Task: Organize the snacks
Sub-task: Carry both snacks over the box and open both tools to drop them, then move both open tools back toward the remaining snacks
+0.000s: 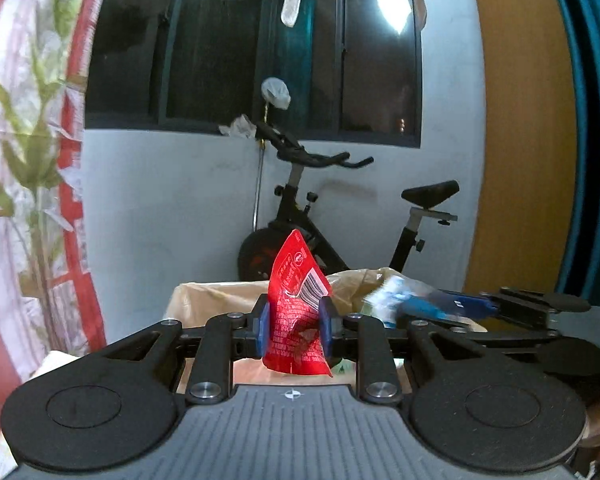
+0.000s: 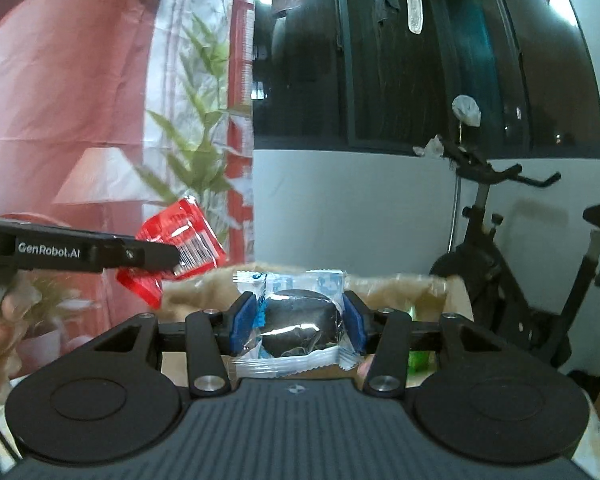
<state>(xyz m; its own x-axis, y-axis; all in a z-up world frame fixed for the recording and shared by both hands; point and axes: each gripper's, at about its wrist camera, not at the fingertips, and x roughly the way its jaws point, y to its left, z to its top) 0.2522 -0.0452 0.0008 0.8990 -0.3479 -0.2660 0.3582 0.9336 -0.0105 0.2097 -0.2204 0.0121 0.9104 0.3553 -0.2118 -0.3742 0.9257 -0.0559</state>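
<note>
Snacks are held in both of our grippers, lifted above a cardboard box [image 1: 204, 300] lined with a plastic bag. Our left gripper [image 1: 295, 326] is closed almost fully on a red packet [image 1: 298, 304] — its blue pads pinch the thin foil near the lower half, and the packet stands up crumpled, with a barcode on its right side. Our right gripper [image 2: 298, 322] is closed partway on a clear wrapped snack [image 2: 296, 320], a dark round cake inside a transparent wrapper with blue print and zigzag ends.

We judge the step to be carrying both packets away from the box to where they must be sorted. To do it well, we should keep the grips steady and move smoothly — the red packet is light and slippery and is held only on a thin part, so a quick swing may pull it out. The cake seems soft, so we should not squeeze harder. The two grippers are near each other, and we should keep them apart.
</note>
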